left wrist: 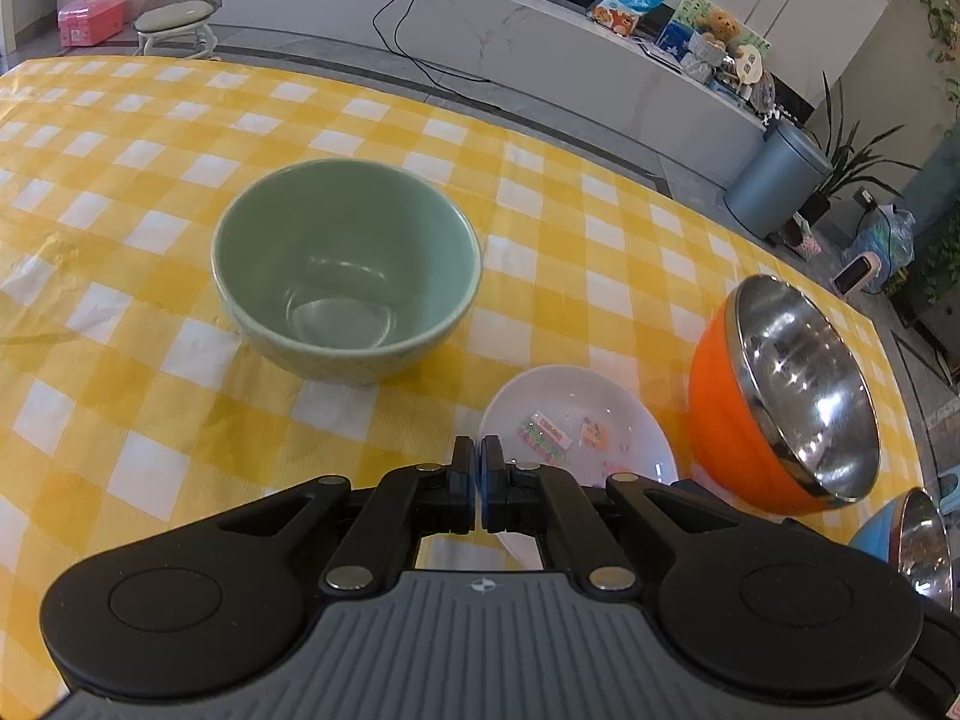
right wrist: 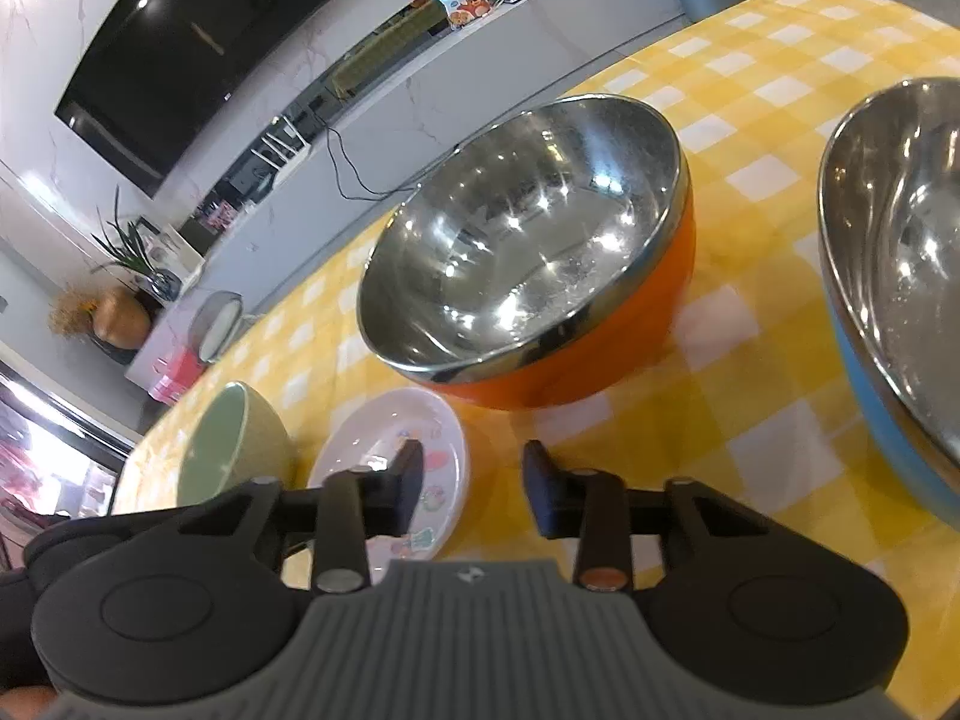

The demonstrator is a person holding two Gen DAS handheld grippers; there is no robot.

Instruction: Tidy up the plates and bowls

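Left claw (left wrist: 479, 450) closed at near rim of white plate (left wrist: 576, 420); whether rim is pinched, cannot tell. Right claw (right wrist: 474, 480) open, empty. Beyond: green bowl (left wrist: 345, 264) left, orange bowl (left wrist: 780, 396) and blue bowl (right wrist: 894, 276) right, all separate on counter (left wrist: 180, 180). Nothing stacked yet; sorting barely begun.

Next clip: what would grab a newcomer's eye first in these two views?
Probably the yellow-and-white checked tablecloth, then the orange bowl with its mirror-bright steel inside, standing at the middle of the right wrist view. A pale green bowl stands alone ahead of the shut left claw, and a small white plate with colourful prints lies between the two bowls.
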